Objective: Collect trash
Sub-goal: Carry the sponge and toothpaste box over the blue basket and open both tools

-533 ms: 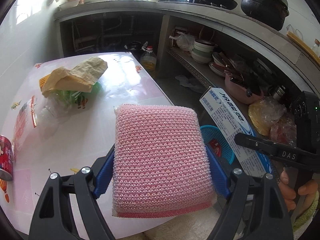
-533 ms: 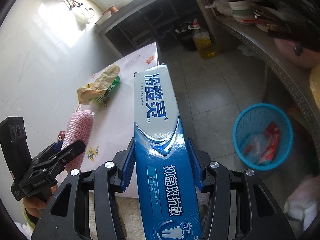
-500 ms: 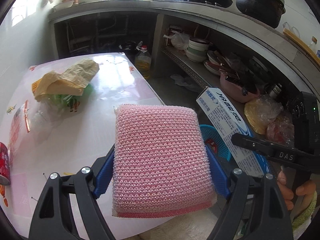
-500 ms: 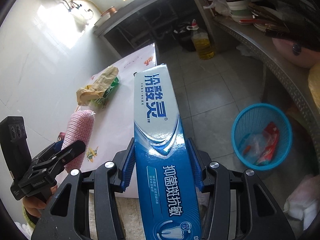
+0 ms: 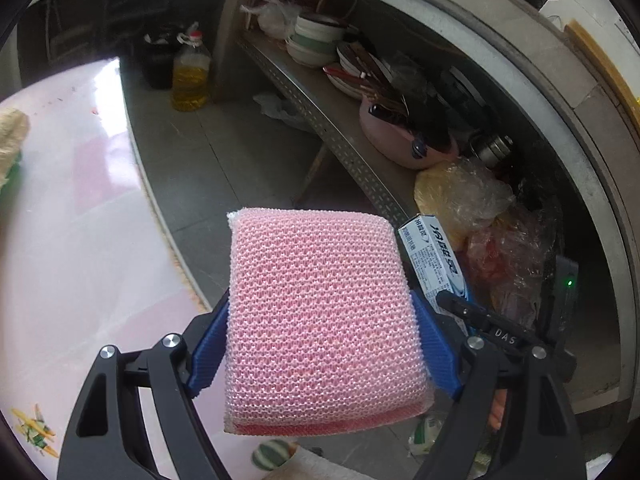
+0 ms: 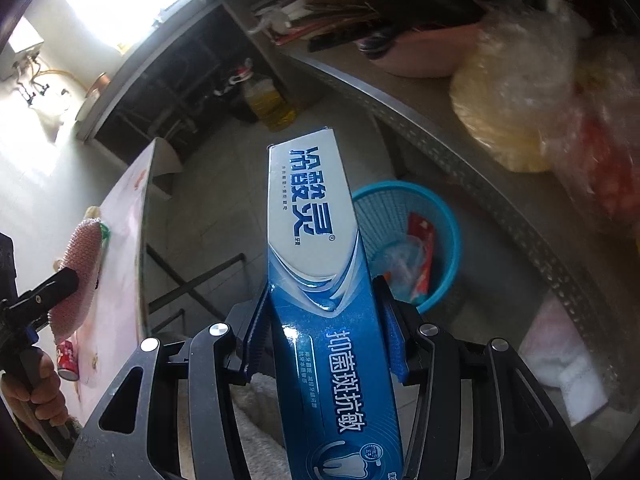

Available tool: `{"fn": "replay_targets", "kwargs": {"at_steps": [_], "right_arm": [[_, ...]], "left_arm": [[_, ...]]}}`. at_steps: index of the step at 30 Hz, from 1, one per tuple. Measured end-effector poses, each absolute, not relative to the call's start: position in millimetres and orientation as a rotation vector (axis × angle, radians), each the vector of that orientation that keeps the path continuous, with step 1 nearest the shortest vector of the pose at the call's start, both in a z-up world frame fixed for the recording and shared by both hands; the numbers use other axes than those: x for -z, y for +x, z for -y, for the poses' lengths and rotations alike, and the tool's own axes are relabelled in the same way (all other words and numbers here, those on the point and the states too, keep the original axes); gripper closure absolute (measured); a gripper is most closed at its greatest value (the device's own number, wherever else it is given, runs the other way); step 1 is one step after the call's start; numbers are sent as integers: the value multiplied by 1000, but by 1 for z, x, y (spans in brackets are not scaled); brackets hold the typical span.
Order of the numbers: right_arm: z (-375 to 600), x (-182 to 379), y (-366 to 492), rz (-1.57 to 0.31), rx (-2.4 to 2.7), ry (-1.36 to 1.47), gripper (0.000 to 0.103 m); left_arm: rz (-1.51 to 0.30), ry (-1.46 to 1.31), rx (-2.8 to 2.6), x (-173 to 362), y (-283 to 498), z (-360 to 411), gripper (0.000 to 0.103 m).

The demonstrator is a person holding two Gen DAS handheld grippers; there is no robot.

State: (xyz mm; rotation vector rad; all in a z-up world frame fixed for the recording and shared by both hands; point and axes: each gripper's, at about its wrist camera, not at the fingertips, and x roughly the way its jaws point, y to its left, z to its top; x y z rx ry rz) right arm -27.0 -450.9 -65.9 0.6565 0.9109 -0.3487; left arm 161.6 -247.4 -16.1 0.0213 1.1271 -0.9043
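My left gripper [image 5: 320, 340] is shut on a pink mesh scouring sponge [image 5: 320, 320], held past the table's right edge over the grey floor. My right gripper [image 6: 322, 328] is shut on a long blue and white toothpaste box [image 6: 316, 240], which points toward a blue plastic trash basket [image 6: 444, 216] on the floor just right of the box. The basket holds a red wrapper and clear plastic. From the right wrist view the sponge [image 6: 78, 276] shows at far left in the other gripper. The box end [image 5: 434, 252] peeks out right of the sponge.
The pink-topped table [image 5: 72, 240] lies left, with a red can [image 6: 68, 360] and crumpled paper [image 5: 10, 136] on it. A metal shelf [image 5: 340, 140] with bowls, a pink basin and bagged food runs along the right. An oil bottle [image 5: 190, 76] stands on the floor.
Both grippers have swung right, off the table and toward the shelf and basket. The basket now looks larger and closer beside the toothpaste box. Both grips are unchanged.
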Motion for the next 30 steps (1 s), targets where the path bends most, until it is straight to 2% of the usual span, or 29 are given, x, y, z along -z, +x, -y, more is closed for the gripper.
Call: {"fn": "replay_targets", "kwargs": {"at_steps": [12,16,19,23,30], "right_arm": [[507,160,8,-1041,431,841,56],[525,193,36,-1065,467,847,52],[531,215,48,-1105,493,852,48],[529,218,36,-1094,494,884,48],[517,208,9,-1078,479,866,48]], "left_arm": [[-1396,114,848,96,202,389,21],[-1383,109,786,119,217,425,8],[-1388,149,742,137,222,443,8],[-1411,135,710,143,225,439,8],[-1318,164,717,113,222,411,8]]}}
